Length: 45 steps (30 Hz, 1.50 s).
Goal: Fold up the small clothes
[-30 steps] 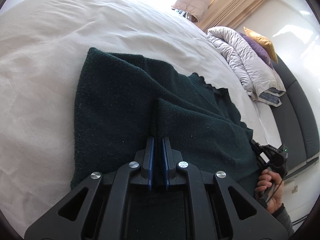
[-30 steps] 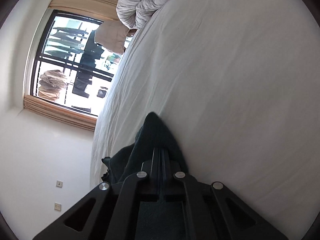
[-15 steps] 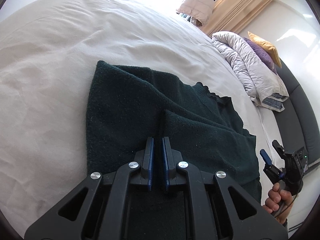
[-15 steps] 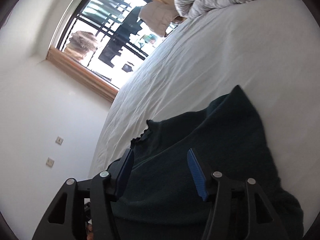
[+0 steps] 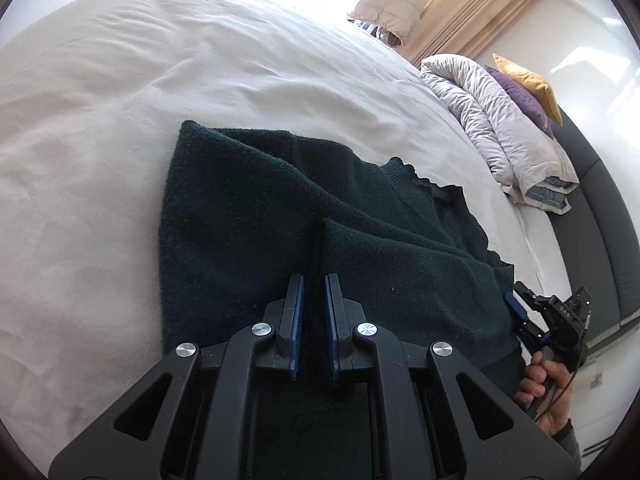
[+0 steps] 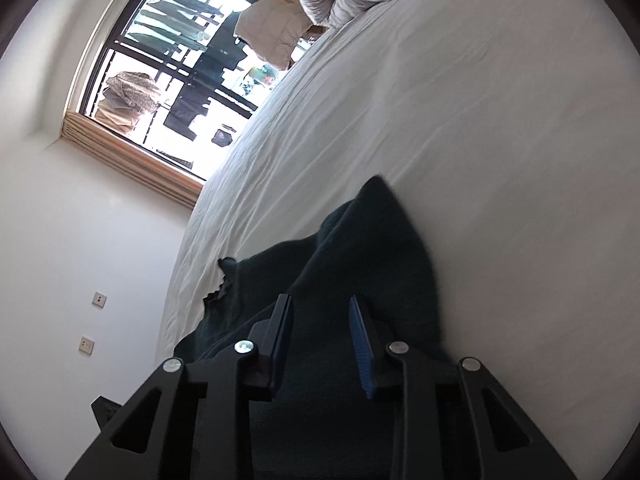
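Observation:
A dark green knitted sweater point(image 5: 248, 208) lies partly folded on the white bed sheet point(image 5: 120, 100). My left gripper point(image 5: 314, 278) is shut on a raised fold of it near the middle, and cloth fills the narrow gap between the pads. In the right wrist view the sweater point(image 6: 360, 248) spreads out under my right gripper point(image 6: 319, 299). Those jaws stand apart and are closing, with the pads clear of the cloth. The left wrist view also shows the right gripper point(image 5: 520, 308) at the sweater's right edge, held by a hand point(image 5: 548, 384).
A rolled grey duvet point(image 5: 492, 120) with purple and yellow cushions lies at the head of the bed, against a dark padded headboard point(image 5: 600, 220). A large window point(image 6: 172, 72) and a white wall with sockets point(image 6: 86, 344) stand beyond the bed's far side.
My right gripper let go of the sweater corner, opened wide and drew back, then its jaws narrowed. The left gripper kept its hold and stayed put.

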Available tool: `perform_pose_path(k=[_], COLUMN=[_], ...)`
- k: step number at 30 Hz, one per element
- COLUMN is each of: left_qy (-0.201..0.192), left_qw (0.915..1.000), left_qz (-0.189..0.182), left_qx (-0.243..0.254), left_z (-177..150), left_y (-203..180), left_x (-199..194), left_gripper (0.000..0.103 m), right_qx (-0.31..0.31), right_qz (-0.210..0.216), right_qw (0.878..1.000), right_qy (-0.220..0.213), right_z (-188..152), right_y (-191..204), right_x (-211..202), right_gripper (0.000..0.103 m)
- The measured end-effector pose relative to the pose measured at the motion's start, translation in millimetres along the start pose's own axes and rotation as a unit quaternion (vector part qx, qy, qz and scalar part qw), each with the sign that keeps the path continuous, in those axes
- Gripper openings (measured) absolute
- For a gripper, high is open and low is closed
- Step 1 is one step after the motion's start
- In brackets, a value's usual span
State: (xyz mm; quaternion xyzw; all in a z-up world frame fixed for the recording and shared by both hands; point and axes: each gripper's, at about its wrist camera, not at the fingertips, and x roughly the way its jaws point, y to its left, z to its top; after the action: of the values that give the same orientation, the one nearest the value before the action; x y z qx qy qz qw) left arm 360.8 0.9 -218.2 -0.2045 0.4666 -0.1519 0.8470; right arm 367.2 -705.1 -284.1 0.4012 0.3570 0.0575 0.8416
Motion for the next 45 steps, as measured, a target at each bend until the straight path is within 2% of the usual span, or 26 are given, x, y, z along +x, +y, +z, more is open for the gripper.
perform_pose_path(k=[1, 3, 5, 8, 10, 12, 14, 15, 17, 19, 21, 23, 25, 26, 29, 31, 32, 34, 36, 37, 38, 39, 40, 42, 45], left_qy=[-0.003, -0.02, -0.044, -0.068, -0.054, -0.031, -0.002, 0.008, -0.006, -0.005, -0.012, -0.012, -0.021, -0.024, -0.03, -0.04, -0.052, -0.081, -0.104, -0.117, -0.132, -0.151, -0.165, -0.167, -0.173], left_qw=[1.0, 0.9994, 0.9984, 0.996, 0.9956, 0.9945, 0.9948, 0.9954, 0.9972, 0.9972, 0.9966, 0.9968, 0.9974, 0.9965, 0.9925, 0.9856, 0.98, 0.9621, 0.9361, 0.9204, 0.9056, 0.8921, 0.8798, 0.8589, 0.8148], left_qz=[0.008, 0.027, 0.026, 0.026, 0.011, 0.02, 0.037, 0.034, 0.011, 0.025, 0.033, 0.04, 0.029, 0.039, 0.048, 0.078, 0.089, 0.114, 0.144, 0.165, 0.188, 0.205, 0.214, 0.228, 0.253], left_qx=[0.001, 0.005, 0.023, 0.052, 0.076, 0.098, 0.095, 0.089, 0.074, 0.07, 0.075, 0.067, 0.063, 0.07, 0.109, 0.145, 0.17, 0.234, 0.303, 0.334, 0.356, 0.373, 0.391, 0.427, 0.492], left_z=[-2, -9, -18, -43, -63, -87, -108, -116, -126, -133, -145, -160, -177, -188, -223, -249, -263, -291, -317, -332, -343, -353, -360, -373, -396], left_y=[1, 3, 0, -12, -25, -32, -24, -17, -5, 0, 8, 21, 28, 27, 19, 7, 1, -13, -23, -27, -31, -35, -39, -45, -54], left_x=[-6, -26, -49, -77, -82, -80, -73, -70, -84, -103, -121, -138, -160, -172, -198, -212, -222, -239, -249, -253, -256, -260, -263, -267, -268], left_gripper=[0.01, 0.01, 0.01, 0.01, 0.01, 0.01, 0.01, 0.01, 0.01, 0.01, 0.01, 0.01, 0.01, 0.01, 0.01, 0.01, 0.01, 0.012, 0.025, 0.053, 0.086, 0.094, 0.097, 0.097, 0.097], right_qx=[0.008, 0.03, 0.02, -0.01, -0.034, -0.065, -0.082, -0.076, -0.06, -0.039, -0.027, -0.026, -0.023, -0.027, -0.102, -0.187, -0.237, -0.321, -0.373, -0.384, -0.392, -0.401, -0.409, -0.415, -0.423], right_qz=[-0.018, -0.031, -0.017, 0.031, 0.055, 0.061, 0.05, 0.036, 0.026, 0.011, -0.006, -0.031, -0.024, -0.019, -0.018, -0.061, -0.087, -0.128, -0.146, -0.147, -0.143, -0.141, -0.143, -0.139, -0.132], right_qw=[1.0, 0.999, 0.998, 0.999, 0.998, 0.995, 0.993, 0.993, 0.995, 0.997, 0.999, 0.999, 0.999, 0.999, 0.995, 0.98, 0.967, 0.938, 0.916, 0.911, 0.909, 0.905, 0.901, 0.899, 0.896], right_qy=[-0.013, -0.031, -0.049, -0.03, -0.001, 0.034, 0.061, 0.079, 0.077, 0.064, 0.046, 0.018, 0.008, 0.007, 0.012, 0.018, 0.019, 0.015, 0.016, 0.016, 0.02, 0.023, 0.02, 0.018, 0.022], right_z=[2, 3, -5, -29, -53, -78, -98, -104, -104, -100, -97, -99, -105, -109, -131, -152, -164, -190, -212, -221, -229, -237, -245, -259, -278], right_y=[-7, -19, -17, 4, 22, 40, 45, 38, 20, 9, 4, -2, -5, -2, 25, 44, 55, 66, 70, 70, 68, 68, 69, 68, 69], right_x=[-11, -35, -60, -81, -81, -71, -59, -53, -53, -71, -96, -126, -155, -169, -201, -217, -224, -240, -254, -260, -266, -269, -272, -275, -270], right_gripper=[0.04, 0.067, 0.068, 0.07, 0.071, 0.072, 0.075, 0.074, 0.058, 0.061, 0.073, 0.078, 0.078, 0.078, 0.082, 0.082, 0.082, 0.082, 0.082, 0.082, 0.082, 0.082, 0.082, 0.082, 0.082])
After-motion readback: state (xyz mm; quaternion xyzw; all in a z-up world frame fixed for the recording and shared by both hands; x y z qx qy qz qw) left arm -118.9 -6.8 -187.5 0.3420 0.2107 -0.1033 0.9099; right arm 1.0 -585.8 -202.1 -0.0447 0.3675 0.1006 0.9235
